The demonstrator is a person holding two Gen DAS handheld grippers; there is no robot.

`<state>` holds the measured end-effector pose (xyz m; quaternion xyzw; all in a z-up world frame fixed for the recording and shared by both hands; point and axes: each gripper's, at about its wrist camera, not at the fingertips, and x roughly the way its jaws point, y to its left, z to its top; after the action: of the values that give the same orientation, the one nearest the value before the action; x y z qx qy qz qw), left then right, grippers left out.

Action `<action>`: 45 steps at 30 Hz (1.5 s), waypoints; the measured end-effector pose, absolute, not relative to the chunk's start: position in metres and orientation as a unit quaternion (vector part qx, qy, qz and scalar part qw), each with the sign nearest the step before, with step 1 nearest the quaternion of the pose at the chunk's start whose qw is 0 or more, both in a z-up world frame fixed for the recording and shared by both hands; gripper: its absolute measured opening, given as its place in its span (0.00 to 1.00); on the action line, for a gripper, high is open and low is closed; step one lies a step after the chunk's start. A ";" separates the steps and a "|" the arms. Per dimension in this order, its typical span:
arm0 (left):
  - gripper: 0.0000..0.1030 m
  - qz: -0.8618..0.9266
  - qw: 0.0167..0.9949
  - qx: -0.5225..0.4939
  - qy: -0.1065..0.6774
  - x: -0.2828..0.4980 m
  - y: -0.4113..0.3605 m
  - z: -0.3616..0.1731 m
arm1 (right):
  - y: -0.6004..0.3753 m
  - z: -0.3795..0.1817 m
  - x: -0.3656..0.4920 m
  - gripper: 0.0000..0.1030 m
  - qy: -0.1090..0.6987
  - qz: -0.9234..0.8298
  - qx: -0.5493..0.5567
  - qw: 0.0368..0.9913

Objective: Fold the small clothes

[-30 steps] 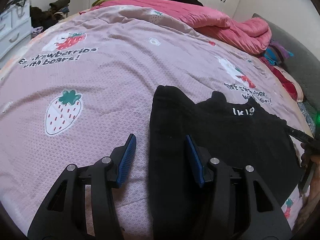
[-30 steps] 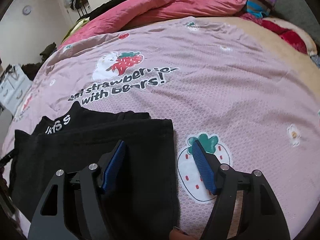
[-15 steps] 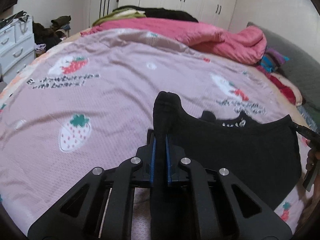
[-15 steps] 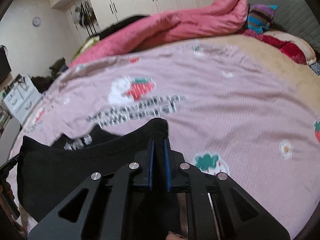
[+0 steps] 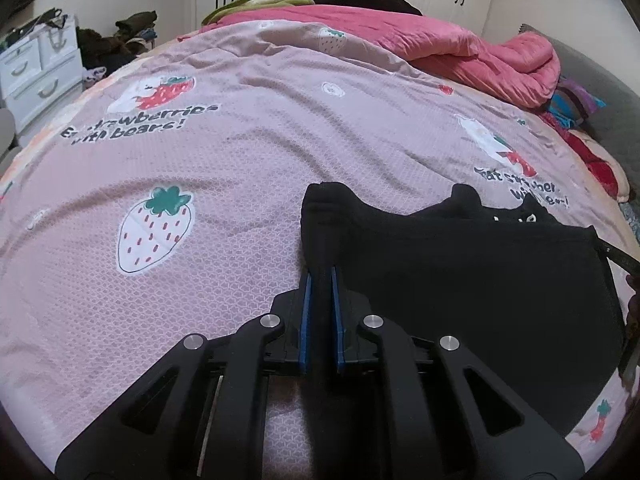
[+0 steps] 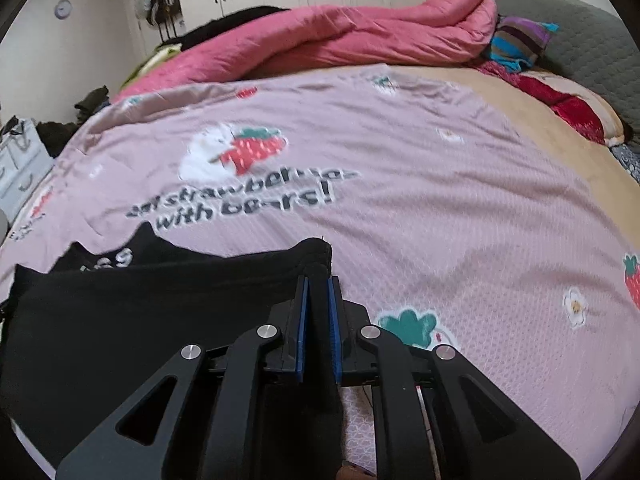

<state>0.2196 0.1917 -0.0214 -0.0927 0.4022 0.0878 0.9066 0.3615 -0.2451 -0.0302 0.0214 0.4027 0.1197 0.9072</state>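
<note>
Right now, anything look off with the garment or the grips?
Nothing stands out. The left gripper and right gripper are each shut on one near corner of the black garment, which hangs evenly between them over the strawberry bedspread. No snags or tears visible.

"strawberries with bears!" on the pink bedspread (image 5: pixel 240 168); white characters on black garment (image 6: pixel 120 320) illegible.

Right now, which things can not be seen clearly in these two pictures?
- Left wrist view: the white lettering on the black garment is covered by a fold.
- Left wrist view: the right gripper is cut by the picture edge.
- Right wrist view: the bedspread text is blurred.
- Both views: the garment's near part hides behind the left gripper and right gripper.
</note>
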 end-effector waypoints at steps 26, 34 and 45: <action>0.35 0.094 0.905 -0.093 0.404 0.181 0.181 -0.008 | -0.253 -0.001 0.277 0.68 0.359 0.121 0.021 0.925; 0.55 0.081 0.913 -0.113 0.384 0.155 0.171 0.009 | -0.252 0.006 0.240 0.70 0.349 0.160 0.029 0.923; 0.55 0.047 0.888 -0.234 0.392 0.116 0.190 -0.009 | -0.299 -0.012 0.228 0.71 0.385 0.158 0.131 0.900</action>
<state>0.1161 0.1901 -0.0089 -0.2343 0.3924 0.0474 0.8882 0.2284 -0.2988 -0.0121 0.1308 0.3850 0.1579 0.8998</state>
